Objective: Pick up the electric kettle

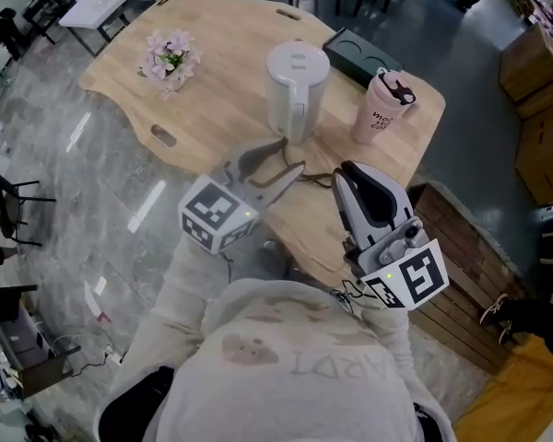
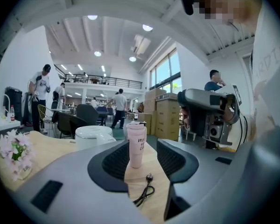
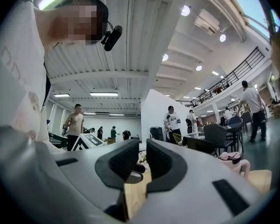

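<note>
Kettle: upright on table, just ahead of left gripper, a little left of its line — nearer that one than the right. Left jaws wide apart, empty; right gripper jaws narrowly apart, empty. Count: one kettle, one cup, one cord, one posy.

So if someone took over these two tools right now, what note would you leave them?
Left tool: jaws wide open, nothing between them, tips close by the base of the electric kettle.
Right tool: jaws only narrowly apart, empty, over the near edge of the table.
The kettle stands upright mid-table, with a pink cup beside it.
Done: nothing gripped yet.
Left: close on the kettle and lift it.
</note>
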### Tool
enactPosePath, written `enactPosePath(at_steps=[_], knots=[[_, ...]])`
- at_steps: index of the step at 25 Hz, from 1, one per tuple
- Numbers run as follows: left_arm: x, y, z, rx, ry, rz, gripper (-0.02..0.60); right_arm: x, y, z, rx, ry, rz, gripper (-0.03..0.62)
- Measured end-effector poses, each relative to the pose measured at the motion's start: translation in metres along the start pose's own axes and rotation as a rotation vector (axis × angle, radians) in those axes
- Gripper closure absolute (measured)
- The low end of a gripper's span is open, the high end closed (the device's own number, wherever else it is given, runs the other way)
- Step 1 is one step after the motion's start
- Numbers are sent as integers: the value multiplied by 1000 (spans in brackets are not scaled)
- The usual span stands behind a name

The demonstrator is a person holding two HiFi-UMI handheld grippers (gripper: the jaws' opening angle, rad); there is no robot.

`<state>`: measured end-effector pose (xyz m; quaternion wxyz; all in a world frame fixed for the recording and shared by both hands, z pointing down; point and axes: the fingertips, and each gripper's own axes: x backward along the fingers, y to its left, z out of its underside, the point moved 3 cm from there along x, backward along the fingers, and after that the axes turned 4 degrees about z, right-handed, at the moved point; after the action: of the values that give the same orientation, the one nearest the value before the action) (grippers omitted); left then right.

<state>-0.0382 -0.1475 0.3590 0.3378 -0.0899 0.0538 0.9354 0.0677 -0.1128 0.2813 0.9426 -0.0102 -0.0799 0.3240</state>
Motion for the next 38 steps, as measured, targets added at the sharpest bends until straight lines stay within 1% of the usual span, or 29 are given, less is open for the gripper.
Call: enactPosePath(at_steps=[3,7,13,21,32,38], knots=[[-13,25,11,32,26,21,417,-9,-8,1,5,12,26,553],[-28,53,22,40,54,43,414,-21,-16,5,9,28,57,553],[-44,77,41,53,116,96,411,-35,-23,8,15,54,102,553],[-63,88,53,53,143,177,408,-48,-36,15,20,79,151,553],[-87,95,66,15,188,280,408,-67,-48,23,37,112,187,553],[-101,90,70,1,207,345,408,-69,-53,24,42,117,206,553]])
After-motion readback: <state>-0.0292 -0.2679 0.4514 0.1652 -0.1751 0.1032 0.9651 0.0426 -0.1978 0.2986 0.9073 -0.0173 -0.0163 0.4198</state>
